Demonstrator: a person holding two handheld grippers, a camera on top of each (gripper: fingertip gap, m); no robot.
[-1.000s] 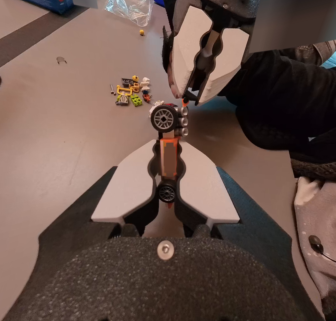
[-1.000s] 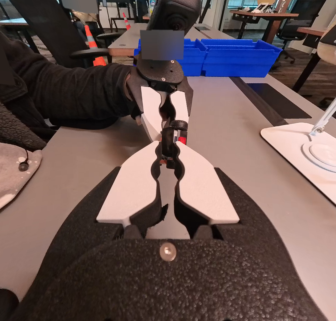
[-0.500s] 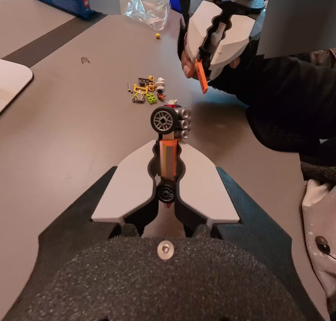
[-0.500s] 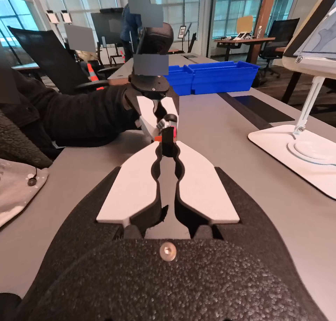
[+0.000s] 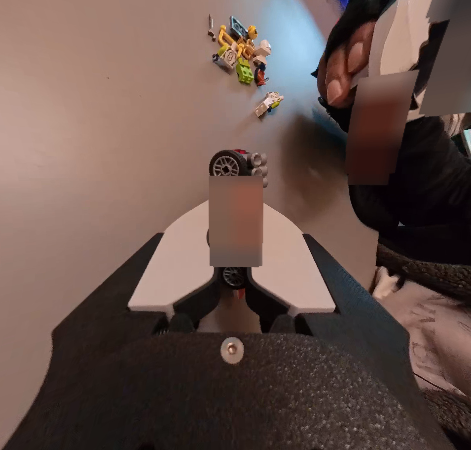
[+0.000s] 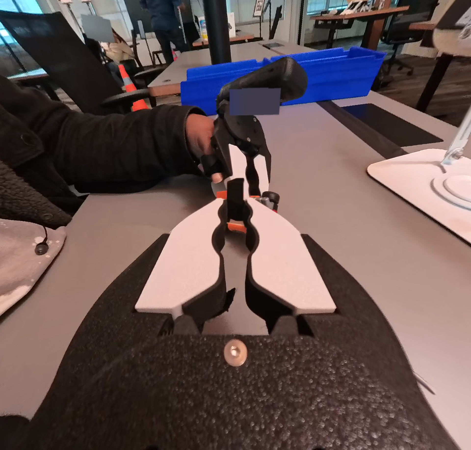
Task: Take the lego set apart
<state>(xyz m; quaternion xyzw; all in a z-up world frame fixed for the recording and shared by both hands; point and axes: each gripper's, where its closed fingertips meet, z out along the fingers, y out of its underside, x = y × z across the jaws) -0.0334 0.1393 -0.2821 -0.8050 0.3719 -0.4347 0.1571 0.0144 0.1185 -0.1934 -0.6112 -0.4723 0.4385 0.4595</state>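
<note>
My left gripper (image 5: 235, 203) is shut on the lego car (image 5: 225, 166), an orange body with grey-hubbed black wheels; a mosaic patch covers its middle. A small rear wheel (image 5: 233, 275) shows between the jaws. My right gripper (image 6: 235, 203) is shut on a narrow lego strip (image 6: 235, 195), dark on the side facing me and orange at its lower end. Beyond it the left gripper (image 6: 254, 190) tilts down with the car (image 6: 271, 198) low over the grey table (image 6: 318, 182). In the left wrist view, mosaic mostly hides the right gripper; its hand (image 5: 341, 62) shows at the top right.
A pile of loose lego pieces (image 5: 239, 52) and a white piece (image 5: 269, 103) lie on the table beyond the car. Blue bins (image 6: 331, 75), a black bottle (image 6: 216, 22) and a white lamp base (image 6: 420, 182) stand farther off. A grey garment (image 6: 20, 254) lies at the left. Spacing between my two grippers at the tips: around 11 cm. From either gripper's tips it is about 30 cm to the grey garment (image 6: 20, 254).
My right gripper pulled the orange strip off the car and drew back with it. My left gripper tilted down, lowering the car toward the table.
</note>
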